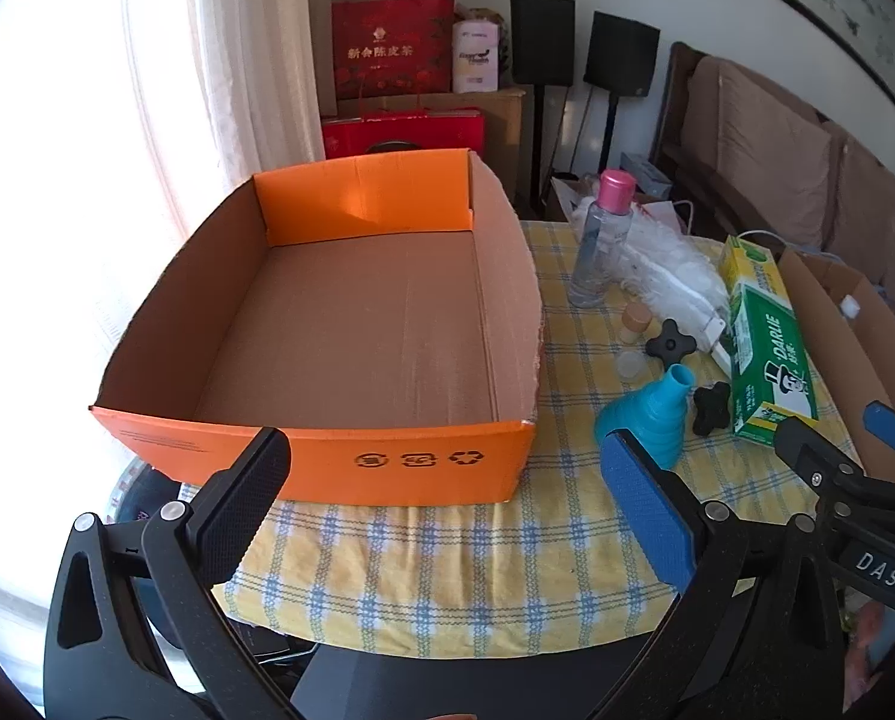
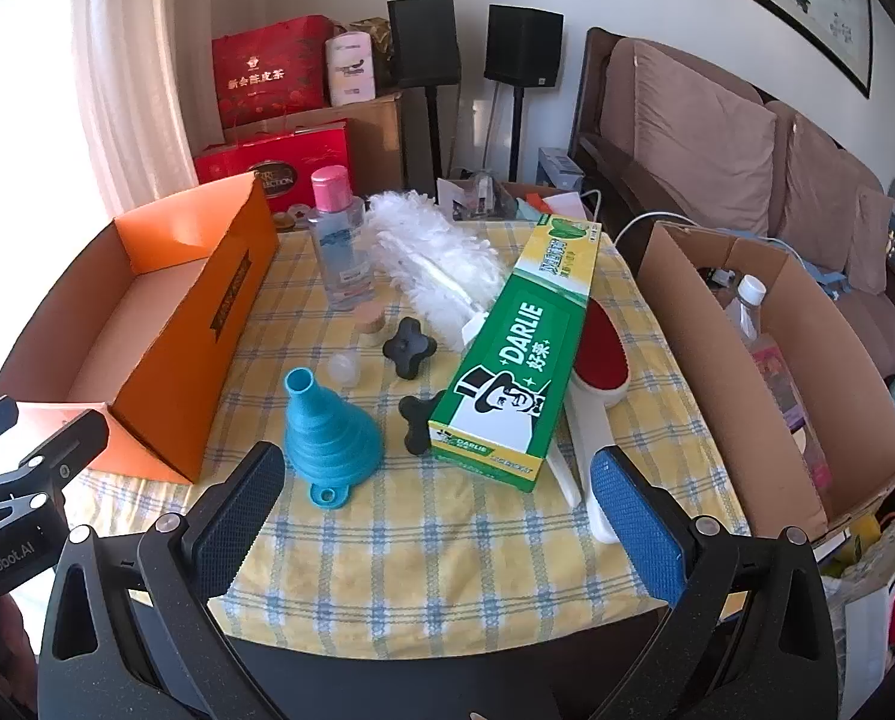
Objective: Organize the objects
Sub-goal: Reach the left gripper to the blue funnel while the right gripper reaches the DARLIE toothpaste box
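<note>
An empty orange cardboard box (image 1: 351,324) sits on the left of the checked tablecloth; it also shows in the right wrist view (image 2: 165,324). To its right lie a blue funnel (image 2: 327,426), two black knobs (image 2: 409,348), a clear bottle with a pink cap (image 2: 339,240), a white duster (image 2: 429,258), a green Darlie box (image 2: 519,354) and a red lint brush (image 2: 597,360). My left gripper (image 1: 447,510) is open and empty at the table's near edge, in front of the orange box. My right gripper (image 2: 435,516) is open and empty, near the funnel.
A brown cardboard box (image 2: 687,348) with a plastic bottle (image 2: 747,306) and other items stands at the table's right edge. A small cork-lidded jar (image 2: 368,321) and a clear cap (image 2: 345,367) lie by the knobs. A sofa, speakers and red gift bags stand behind the table.
</note>
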{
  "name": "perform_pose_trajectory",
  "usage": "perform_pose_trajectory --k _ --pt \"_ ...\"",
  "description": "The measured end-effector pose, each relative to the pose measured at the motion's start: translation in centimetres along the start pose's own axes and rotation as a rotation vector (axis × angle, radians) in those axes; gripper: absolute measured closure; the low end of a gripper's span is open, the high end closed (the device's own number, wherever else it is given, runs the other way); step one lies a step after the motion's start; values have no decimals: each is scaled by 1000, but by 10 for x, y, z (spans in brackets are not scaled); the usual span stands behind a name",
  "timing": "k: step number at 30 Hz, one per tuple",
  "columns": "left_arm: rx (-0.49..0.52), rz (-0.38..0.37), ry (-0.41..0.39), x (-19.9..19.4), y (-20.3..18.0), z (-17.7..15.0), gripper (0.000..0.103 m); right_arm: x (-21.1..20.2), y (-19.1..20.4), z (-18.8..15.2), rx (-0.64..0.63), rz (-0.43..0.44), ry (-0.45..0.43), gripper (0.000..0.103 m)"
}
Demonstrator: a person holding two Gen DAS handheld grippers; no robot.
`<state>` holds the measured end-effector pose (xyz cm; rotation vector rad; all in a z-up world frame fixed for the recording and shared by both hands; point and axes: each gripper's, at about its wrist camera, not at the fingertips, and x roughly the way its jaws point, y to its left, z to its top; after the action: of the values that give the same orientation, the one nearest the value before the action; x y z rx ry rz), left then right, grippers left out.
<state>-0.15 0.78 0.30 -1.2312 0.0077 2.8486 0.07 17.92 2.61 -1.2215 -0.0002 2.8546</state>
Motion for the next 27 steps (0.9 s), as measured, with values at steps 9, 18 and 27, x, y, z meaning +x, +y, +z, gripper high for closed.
perform_pose_trajectory --k 9,18,27 --pt "16 -22 -7 5 -11 8 0 5 -9 1 12 -19 -2 0" --pt "32 -38 -16 8 -19 15 0 9 -15 6 15 -30 -7 0" --pt "45 -74 -20 12 -27 21 0 16 -23 10 14 -40 -8 0"
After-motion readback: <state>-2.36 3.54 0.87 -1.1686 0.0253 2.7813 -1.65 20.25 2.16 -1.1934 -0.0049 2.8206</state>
